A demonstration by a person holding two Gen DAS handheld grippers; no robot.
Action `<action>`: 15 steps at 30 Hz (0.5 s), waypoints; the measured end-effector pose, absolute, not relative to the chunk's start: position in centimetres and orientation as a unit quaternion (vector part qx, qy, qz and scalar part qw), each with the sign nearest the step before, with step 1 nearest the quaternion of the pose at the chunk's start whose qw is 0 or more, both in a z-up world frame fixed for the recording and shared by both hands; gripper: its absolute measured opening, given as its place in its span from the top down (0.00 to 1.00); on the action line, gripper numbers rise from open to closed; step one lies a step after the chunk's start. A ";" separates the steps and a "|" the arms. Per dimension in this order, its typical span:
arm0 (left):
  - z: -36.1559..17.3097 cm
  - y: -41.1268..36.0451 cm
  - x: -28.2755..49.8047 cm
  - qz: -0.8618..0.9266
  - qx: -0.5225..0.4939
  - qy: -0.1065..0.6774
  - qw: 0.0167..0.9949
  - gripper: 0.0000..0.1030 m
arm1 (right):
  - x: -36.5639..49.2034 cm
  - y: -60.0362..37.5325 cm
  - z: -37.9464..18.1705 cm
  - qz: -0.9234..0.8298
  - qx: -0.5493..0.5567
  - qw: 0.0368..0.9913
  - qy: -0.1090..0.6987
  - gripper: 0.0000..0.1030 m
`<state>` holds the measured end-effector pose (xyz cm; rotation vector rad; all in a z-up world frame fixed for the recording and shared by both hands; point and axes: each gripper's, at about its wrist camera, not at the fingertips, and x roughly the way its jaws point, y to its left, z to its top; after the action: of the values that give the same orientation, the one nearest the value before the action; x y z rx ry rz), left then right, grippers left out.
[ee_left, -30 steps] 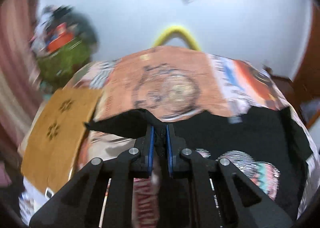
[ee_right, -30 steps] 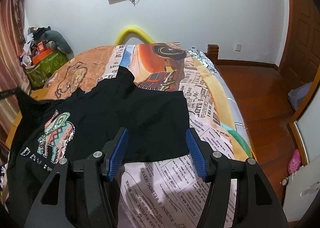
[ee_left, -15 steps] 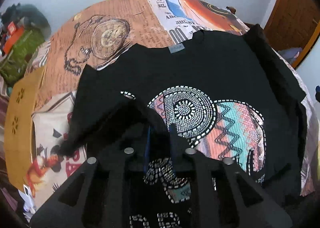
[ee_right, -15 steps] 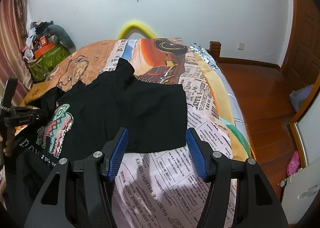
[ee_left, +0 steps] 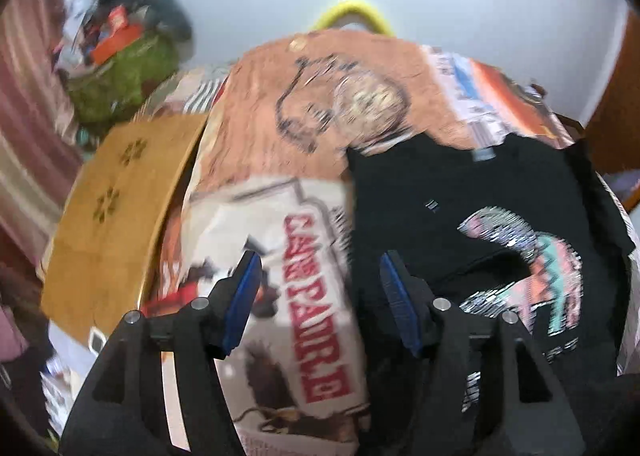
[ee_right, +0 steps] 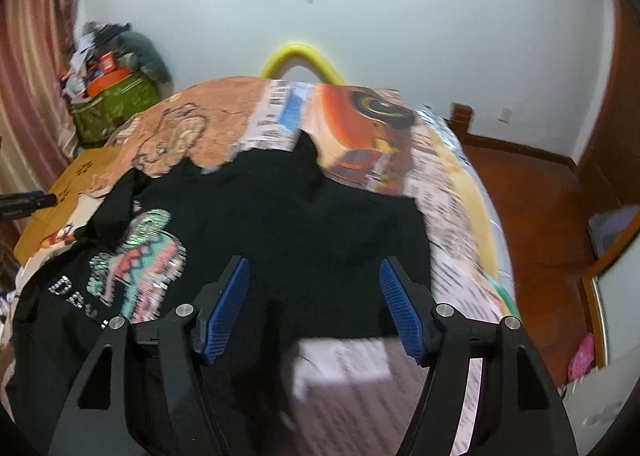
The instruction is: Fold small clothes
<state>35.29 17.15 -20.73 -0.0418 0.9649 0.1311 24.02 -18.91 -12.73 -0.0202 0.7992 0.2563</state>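
Black T-shirt [ee_right: 304,223] lies on the bed [ee_right: 452,191], spread from the middle toward the left edge, printed front up, hem nearest me. Left sleeve [ee_right: 116,211] is flipped in over the elephant print [ee_right: 140,260].

Left gripper [ee_left: 318,292]: jaws have just been opening, now wide, nothing between them, hanging over the printed bedspread [ee_left: 280,256] just beside the shirt's left edge. Right gripper [ee_right: 314,296]: jaws also just opened wider, empty, above the hem.

Risks, as I judge them: the folded-in sleeve sits bunched, so any next fold could trap a lump. Both views are smeared by motion, so a pinch taken now could grab the bedspread with the shirt.

Left view alone shows the collar label [ee_left: 482,155] and the tan mat [ee_left: 116,207] at the bed's left edge. Right view alone shows the right sleeve [ee_right: 308,159] and the shirt's right edge.
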 end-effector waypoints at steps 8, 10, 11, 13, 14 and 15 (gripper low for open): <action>-27.2 17.4 33.6 0.049 -0.045 0.514 0.855 0.40 | 26.4 -7.2 -11.3 0.222 -0.085 0.892 0.386 0.34; -28.2 17.2 33.3 0.051 -0.046 0.519 0.852 0.40 | 26.8 -4.0 -11.5 0.249 -0.105 0.880 0.390 0.33; -28.4 17.1 33.3 0.052 -0.046 0.516 0.854 0.40 | 27.1 -2.0 -11.9 0.266 -0.116 0.871 0.396 0.33; -28.4 17.1 33.0 0.051 -0.042 0.513 0.856 0.40 | 27.5 0.8 -12.9 0.288 -0.132 0.856 0.409 0.33; -28.3 17.1 33.0 0.050 -0.042 0.513 0.856 0.40 | 27.7 2.2 -13.5 0.297 -0.143 0.847 0.417 0.33; -28.3 17.2 32.9 0.048 -0.044 0.513 0.856 0.40 | 27.9 3.6 -14.3 0.304 -0.156 0.838 0.426 0.33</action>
<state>32.94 17.24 -28.30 -0.0924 1.0782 0.1011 27.90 3.64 -14.33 -0.3298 0.9022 0.6425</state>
